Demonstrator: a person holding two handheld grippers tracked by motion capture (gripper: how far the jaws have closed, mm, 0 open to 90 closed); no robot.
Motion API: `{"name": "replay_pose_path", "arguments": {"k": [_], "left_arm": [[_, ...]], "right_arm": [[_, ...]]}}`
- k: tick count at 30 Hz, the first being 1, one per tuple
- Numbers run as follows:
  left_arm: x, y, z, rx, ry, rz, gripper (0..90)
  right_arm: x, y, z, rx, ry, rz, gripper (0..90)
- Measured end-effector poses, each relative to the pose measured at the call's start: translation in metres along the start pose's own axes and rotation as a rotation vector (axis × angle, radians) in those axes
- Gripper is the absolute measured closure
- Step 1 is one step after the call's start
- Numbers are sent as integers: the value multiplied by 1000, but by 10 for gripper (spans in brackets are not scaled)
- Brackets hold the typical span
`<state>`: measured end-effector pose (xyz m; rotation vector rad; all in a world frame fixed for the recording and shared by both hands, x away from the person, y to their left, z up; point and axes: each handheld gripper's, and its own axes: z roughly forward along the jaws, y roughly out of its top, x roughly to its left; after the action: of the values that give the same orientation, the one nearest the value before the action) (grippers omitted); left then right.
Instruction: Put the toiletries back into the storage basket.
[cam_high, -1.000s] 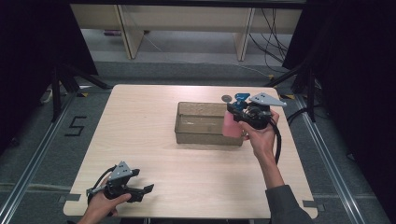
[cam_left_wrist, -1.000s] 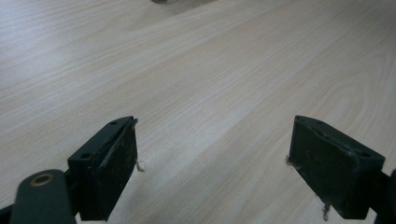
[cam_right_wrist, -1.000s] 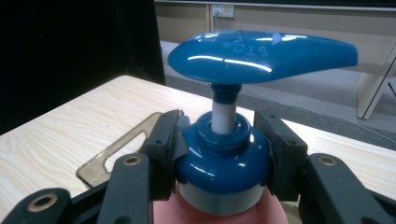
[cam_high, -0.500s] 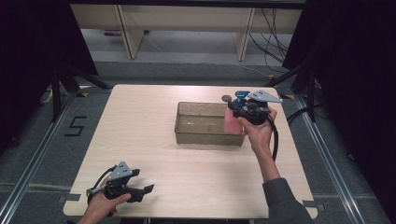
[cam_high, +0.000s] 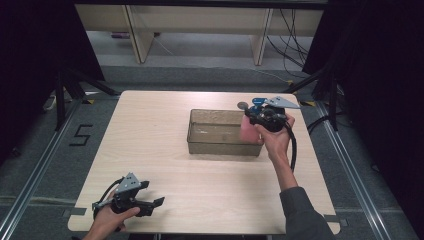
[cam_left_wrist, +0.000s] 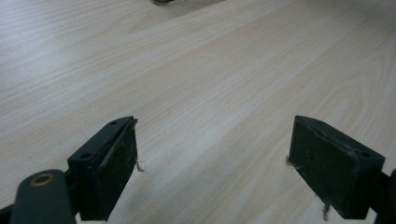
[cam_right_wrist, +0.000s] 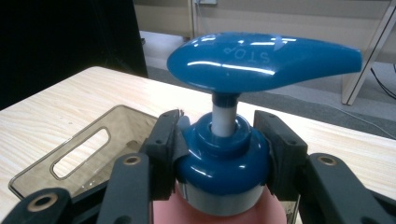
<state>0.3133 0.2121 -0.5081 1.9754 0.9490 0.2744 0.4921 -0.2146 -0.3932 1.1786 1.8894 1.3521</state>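
One surface (cam_high: 165, 150), one bin (cam_high: 220, 135), one pink pump bottle (cam_right_wrist: 224, 140), and two tongs: left (cam_high: 150, 202), right (cam_high: 255, 117).

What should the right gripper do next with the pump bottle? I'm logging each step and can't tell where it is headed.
Probably lower it a little into the bin. The right gripper is shut on the blue collar of the pink pump bottle, held at the bin's right end by its rim. The left gripper rests open over bare table, so it plays no part.

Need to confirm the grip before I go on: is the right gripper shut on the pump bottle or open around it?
Shut on it: the right gripper has both jaws pressed against the blue collar of the pump bottle.
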Motion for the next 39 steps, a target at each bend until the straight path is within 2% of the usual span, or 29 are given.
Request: {"name": "replay_pose_path", "arguments": {"k": [3, 4, 5, 10, 12, 14, 16, 18, 19, 20, 21, 23, 26, 27, 28, 30, 31, 32, 34, 37, 38, 39], "left_arm": [[0, 0, 0, 1, 0, 1, 148], [0, 0, 0, 0, 0, 0, 149], [0, 0, 0, 0, 1, 0, 149], [0, 0, 0, 2, -1, 0, 149], [0, 0, 0, 2, -3, -2, 149], [0, 0, 0, 3, -3, -1, 149], [0, 0, 0, 3, -3, -2, 149], [0, 0, 0, 7, -2, 2, 149], [0, 0, 0, 9, -2, 1, 149], [0, 0, 0, 8, -2, 0, 149], [0, 0, 0, 10, -2, 2, 149], [0, 0, 0, 10, -3, 2, 148], [0, 0, 0, 9, -2, 1, 149], [0, 0, 0, 9, -2, 1, 149], [0, 0, 0, 8, -2, 1, 149], [0, 0, 0, 4, -4, -1, 149], [0, 0, 0, 4, -4, -1, 148], [0, 0, 0, 8, -3, 2, 149], [0, 0, 0, 8, -3, 2, 149], [0, 0, 0, 4, -4, -1, 148], [0, 0, 0, 4, -4, -1, 149], [0, 0, 0, 4, -4, -1, 149]], "right_arm": [[-1, -2, 1, 7, -12, -9, 535], [0, -4, 2, 10, -3, 7, 535], [-1, -4, 3, 13, -13, -10, 535], [-3, -11, 6, 28, -17, 9, 535], [-5, -12, 6, 35, -24, -9, 535], [-4, -14, 7, 41, -26, 5, 535], [-7, -16, 8, 40, -29, -20, 535], [-5, -18, 8, 49, -16, 18, 535], [-7, -19, 9, 40, -15, -21, 534], [-6, -20, 7, 55, -27, 0, 535], [-7, -21, 8, 45, -17, -11, 534], [-7, -23, 8, 45, -13, 5, 534], [-9, -26, 7, 40, -14, -19, 535], [-6, -27, 7, 47, -13, 26, 535], [-8, -28, 7, 50, -9, -10, 535], [-9, -29, 8, 37, -20, -26, 534], [-6, -30, 8, 52, -6, 9, 535], [-6, -30, 8, 59, -4, 11, 534], [-8, -31, 8, 52, -8, -22, 534], [-7, -33, 8, 64, 5, 4, 534], [-8, -34, 9, 59, -10, -9, 534], [-7, -35, 9, 51, -15, 1, 534]]}}
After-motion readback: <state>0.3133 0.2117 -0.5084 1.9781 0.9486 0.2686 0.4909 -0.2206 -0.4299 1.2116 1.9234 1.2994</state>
